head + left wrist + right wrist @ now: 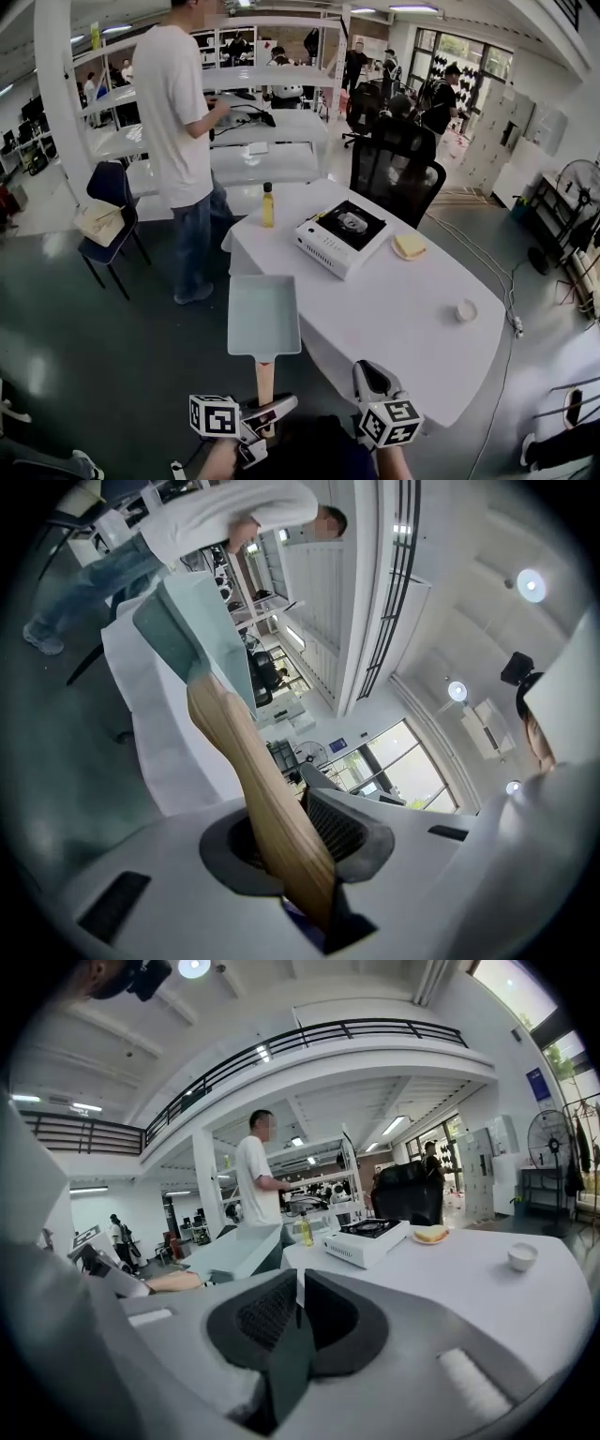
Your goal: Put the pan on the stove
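Left claw [267, 412] clamps the pan [264, 315] by its wooden handle. Pan held at bench [403, 328] near-left edge, well apart from stove [342, 236]. Right claw [368, 373] closed, empty.

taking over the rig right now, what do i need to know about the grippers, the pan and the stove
Grippers: left gripper is shut on the wooden handle of the pan; right gripper is shut and empty.
Things: the pan is held in the air at the near left edge of the table; the stove sits further in, with nothing on it.
Done: pan gripped.
Left: carry it forward and set it on the stove.
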The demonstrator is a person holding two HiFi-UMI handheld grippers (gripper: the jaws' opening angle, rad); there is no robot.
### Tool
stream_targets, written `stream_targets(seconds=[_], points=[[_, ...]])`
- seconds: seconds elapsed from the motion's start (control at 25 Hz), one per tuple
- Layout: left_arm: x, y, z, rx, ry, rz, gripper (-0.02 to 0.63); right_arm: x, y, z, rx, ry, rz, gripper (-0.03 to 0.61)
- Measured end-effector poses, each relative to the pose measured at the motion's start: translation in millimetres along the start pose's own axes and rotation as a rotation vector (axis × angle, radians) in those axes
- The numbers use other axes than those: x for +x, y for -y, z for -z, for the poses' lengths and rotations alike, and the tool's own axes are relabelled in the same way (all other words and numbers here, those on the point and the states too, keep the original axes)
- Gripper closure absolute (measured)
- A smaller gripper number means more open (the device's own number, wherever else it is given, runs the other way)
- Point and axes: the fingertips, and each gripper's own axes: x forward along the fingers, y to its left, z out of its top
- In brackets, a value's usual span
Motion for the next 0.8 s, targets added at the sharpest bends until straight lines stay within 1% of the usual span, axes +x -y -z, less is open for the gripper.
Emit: stream_targets(seconds=[0.12,0.24,0.4,0.48,0.6,0.8], points=[[-10,-13,0,0.001,0.025,-0.041,0.525,15,-10,7,-0.007,-0.026,-0.037,0.552],[-17,-20,-4,-0.006,0.061,-0.049,0.526,31,-16,7,-0.019,-0.036,-0.076,0.552],[-28,-29,-14,-0.037,0.114,-0.070,0.525,54,-29,6,-0.026,-0.049,-0.127,0.552],[-35,-32,-28,-0.049,0.137,-0.079,0.524,69,-37,3,-0.031,-0.059,-0.150,0.552],[-41,-38,-53,-0.052,0.150,-0.095,0.523,97,-45,-5,-0.033,-0.081,-0.167,0.552],[-44,-70,-98,-0.034,0.161,-0.119,0.522,163,-53,-19,-0.045,-0.065,-0.203,0.552]])
